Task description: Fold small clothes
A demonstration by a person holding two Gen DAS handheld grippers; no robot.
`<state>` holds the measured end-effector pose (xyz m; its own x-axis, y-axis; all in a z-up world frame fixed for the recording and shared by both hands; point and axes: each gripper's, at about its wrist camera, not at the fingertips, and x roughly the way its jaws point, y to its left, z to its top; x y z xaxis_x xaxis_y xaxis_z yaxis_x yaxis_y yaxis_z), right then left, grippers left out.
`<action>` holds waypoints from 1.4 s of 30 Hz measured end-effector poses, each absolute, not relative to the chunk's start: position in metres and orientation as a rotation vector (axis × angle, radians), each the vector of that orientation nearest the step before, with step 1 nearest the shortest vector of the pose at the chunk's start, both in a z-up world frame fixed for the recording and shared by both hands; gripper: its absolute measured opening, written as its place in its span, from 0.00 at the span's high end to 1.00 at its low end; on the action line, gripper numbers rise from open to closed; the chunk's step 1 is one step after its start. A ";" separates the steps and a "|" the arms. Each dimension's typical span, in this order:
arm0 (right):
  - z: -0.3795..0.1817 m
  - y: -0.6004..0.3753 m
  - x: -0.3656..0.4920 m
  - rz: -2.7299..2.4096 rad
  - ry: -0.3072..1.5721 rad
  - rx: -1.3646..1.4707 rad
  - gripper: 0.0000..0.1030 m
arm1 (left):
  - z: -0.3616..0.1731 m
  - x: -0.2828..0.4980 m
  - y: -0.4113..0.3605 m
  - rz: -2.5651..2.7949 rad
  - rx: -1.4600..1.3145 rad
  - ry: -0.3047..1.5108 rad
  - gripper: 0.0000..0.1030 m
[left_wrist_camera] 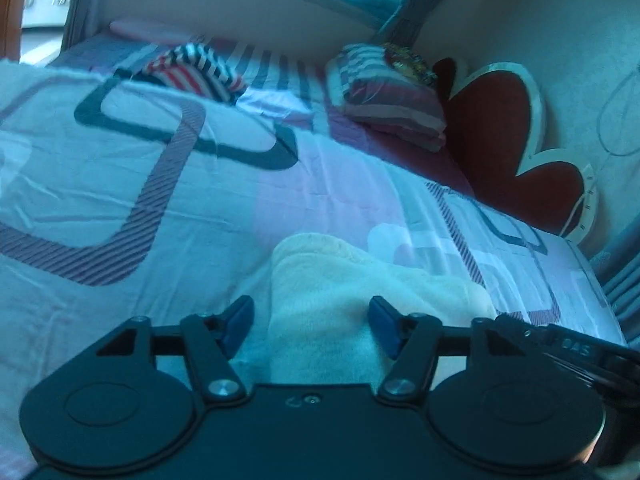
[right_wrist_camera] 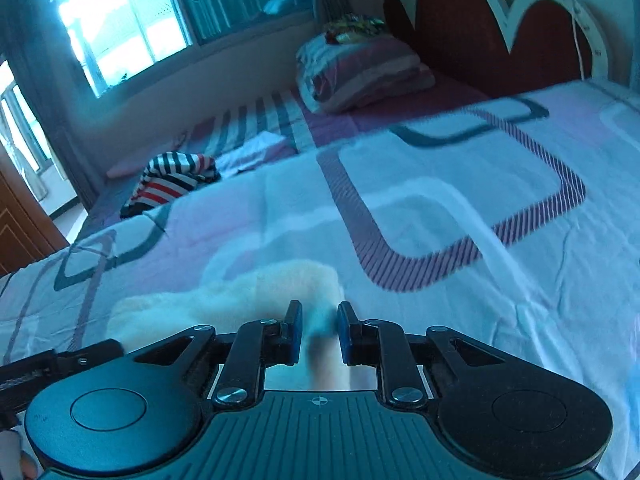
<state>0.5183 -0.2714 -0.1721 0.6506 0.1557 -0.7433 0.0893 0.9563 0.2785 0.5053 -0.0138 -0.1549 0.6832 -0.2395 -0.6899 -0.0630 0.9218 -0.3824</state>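
One cream garment (left_wrist_camera: 360, 280), one striped garment (left_wrist_camera: 192, 68), perhaps one folded quilt (left_wrist_camera: 392, 96)

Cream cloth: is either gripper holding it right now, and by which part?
The right gripper looks closed on the cream cloth, pinching a bunched bit at its near edge, though blur hides the contact. The left gripper is open, fingers either side of the cloth, gripping nothing.

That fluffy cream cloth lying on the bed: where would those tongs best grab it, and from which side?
Probably at its near edge. The cream cloth lies limp and low on the bedspread, so only a thin edge fits between the fingers. The left tongs stand open around the near end, coming in low from the front; the right tongs stand narrower at another near part, blurred.
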 end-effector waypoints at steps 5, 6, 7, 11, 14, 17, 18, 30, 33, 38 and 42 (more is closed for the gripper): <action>-0.166 -0.247 0.528 0.100 0.841 0.239 0.54 | -0.162 0.512 -0.016 -0.064 -0.383 0.841 0.32; -0.169 -0.242 0.529 0.103 0.842 0.220 0.54 | -0.162 0.512 -0.018 -0.064 -0.368 0.842 0.32; -0.173 -0.240 0.531 0.099 0.851 0.207 0.54 | -0.162 0.512 -0.019 -0.063 -0.351 0.840 0.32; -0.195 -0.238 0.538 0.078 0.894 0.159 0.55 | -0.164 0.511 -0.019 -0.061 -0.331 0.846 0.28; -0.201 -0.238 0.536 0.068 0.891 0.140 0.55 | -0.164 0.512 -0.021 -0.060 -0.317 0.846 0.27; -0.205 -0.241 0.538 0.059 0.897 0.144 0.54 | -0.165 0.513 -0.021 -0.058 -0.315 0.850 0.26; -0.206 -0.242 0.539 0.060 0.900 0.151 0.53 | -0.165 0.513 -0.021 -0.056 -0.316 0.853 0.26; -0.162 -0.268 0.483 0.140 0.861 0.196 0.49 | -0.142 0.457 -0.002 -0.095 -0.319 0.823 0.26; -0.156 -0.270 0.457 0.155 0.873 0.207 0.49 | -0.141 0.431 0.000 -0.122 -0.301 0.829 0.27; -0.158 -0.268 0.412 0.155 0.918 0.218 0.49 | -0.149 0.395 -0.005 -0.160 -0.304 0.856 0.37; -0.169 -0.257 0.387 0.161 0.968 0.184 0.67 | -0.161 0.382 -0.015 -0.185 -0.321 0.874 0.50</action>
<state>0.3865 -0.2567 -0.1691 0.5574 0.2179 -0.8011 -0.0541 0.9724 0.2269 0.3816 -0.0150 -0.1614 0.6298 -0.2885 -0.7212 0.0287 0.9365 -0.3496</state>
